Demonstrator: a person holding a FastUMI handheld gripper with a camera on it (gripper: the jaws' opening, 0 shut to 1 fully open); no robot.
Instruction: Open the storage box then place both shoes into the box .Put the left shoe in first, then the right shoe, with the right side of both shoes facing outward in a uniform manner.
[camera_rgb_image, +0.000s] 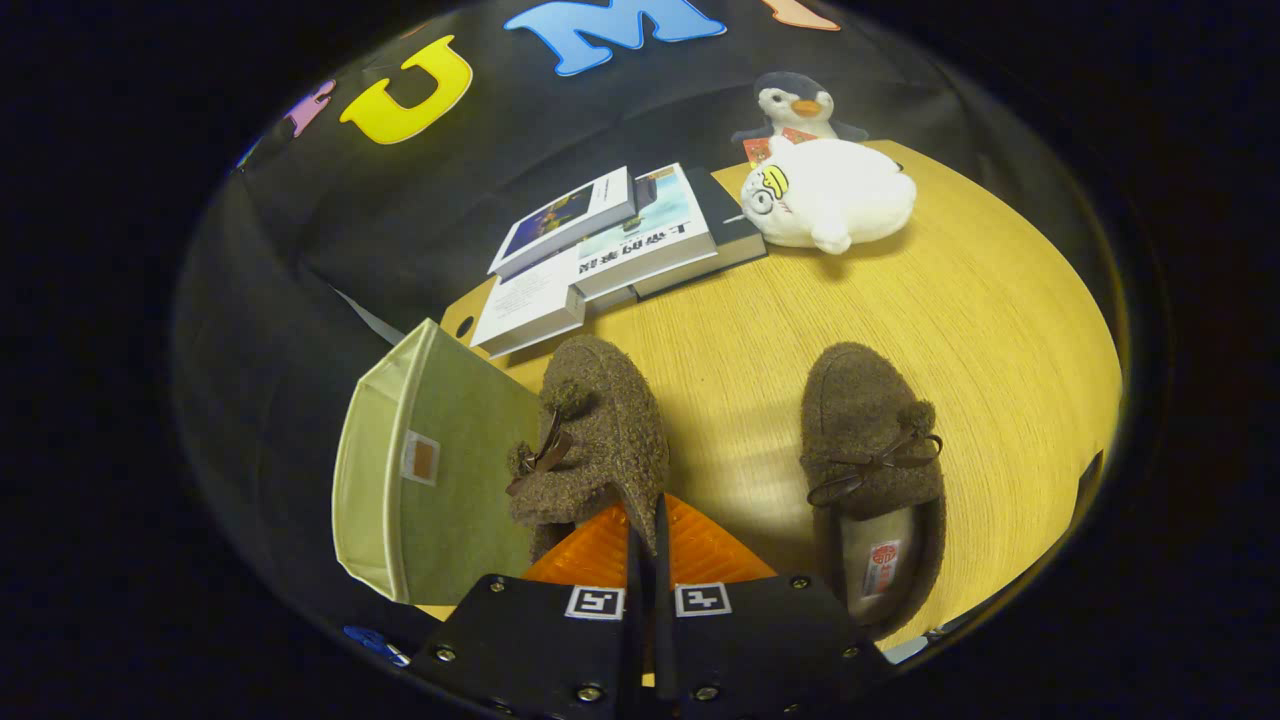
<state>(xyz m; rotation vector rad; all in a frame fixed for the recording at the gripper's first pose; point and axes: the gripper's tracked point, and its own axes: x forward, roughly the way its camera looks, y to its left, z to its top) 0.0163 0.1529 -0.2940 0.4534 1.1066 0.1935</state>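
Two brown fuzzy slippers with bows are in the gripper view. My gripper (648, 530) is shut on the heel rim of the left-hand slipper (600, 430), which hangs tilted on its side, lifted off the wooden table (960, 320). The other slipper (872, 470) lies flat on the table to the right of the fingers, its opening toward me. A green fabric storage box (430, 470) stands just left of the held slipper at the table's left edge, seen from outside; its opening faces away to the left.
Several stacked books (610, 250) lie beyond the held slipper at the back of the table. A white plush toy (835, 195) and a penguin plush (795, 105) sit at the back right. Bare wood lies between the slippers.
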